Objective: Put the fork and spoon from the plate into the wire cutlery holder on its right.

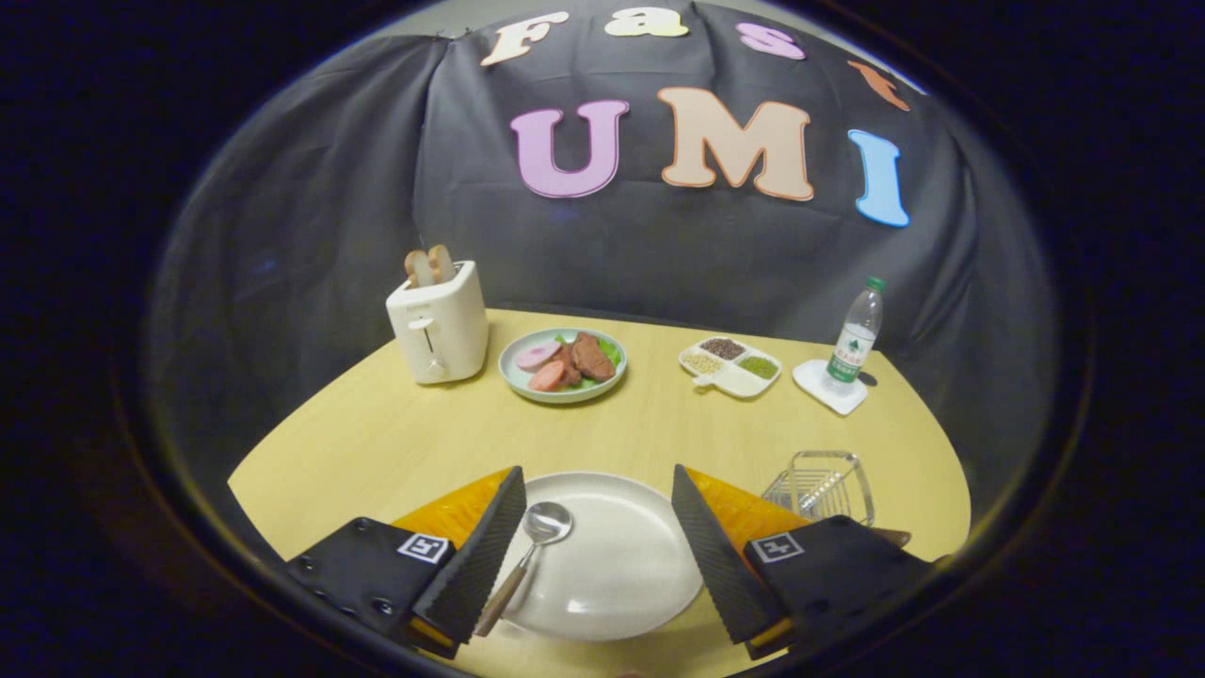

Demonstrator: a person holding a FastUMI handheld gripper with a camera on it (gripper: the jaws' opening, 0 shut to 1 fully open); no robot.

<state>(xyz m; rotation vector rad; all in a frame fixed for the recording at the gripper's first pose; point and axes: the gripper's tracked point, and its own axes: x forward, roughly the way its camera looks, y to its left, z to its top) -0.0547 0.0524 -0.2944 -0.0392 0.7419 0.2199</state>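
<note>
In the gripper view, the gripper (600,527) hung over the near edge of the wooden table (377,443) with its fingers spread wide and nothing between them but the white plate (621,565). The spoon (532,546) lay on the plate's left part, bowl pointing away and wooden handle running back toward the left finger, its lower end tucked behind that finger's tip. The wire cutlery holder (821,485) stood just to the right of the plate, beyond the right finger, and something metallic seemed to lie inside it; that might have been the fork, though the wires and the glare made it hard to be sure. No fork lay on the visible part of the plate.

By that reading, the spoon was the step in hand, not yet grasped. The next move would call for shifting left, dropping so both fingers straddled the handle, and closing.

Farther off stood a toaster (438,325), a plate of food (563,364), a divided dish (731,365) and a water bottle (855,336). The holder's near side was cut off by the right finger
</note>
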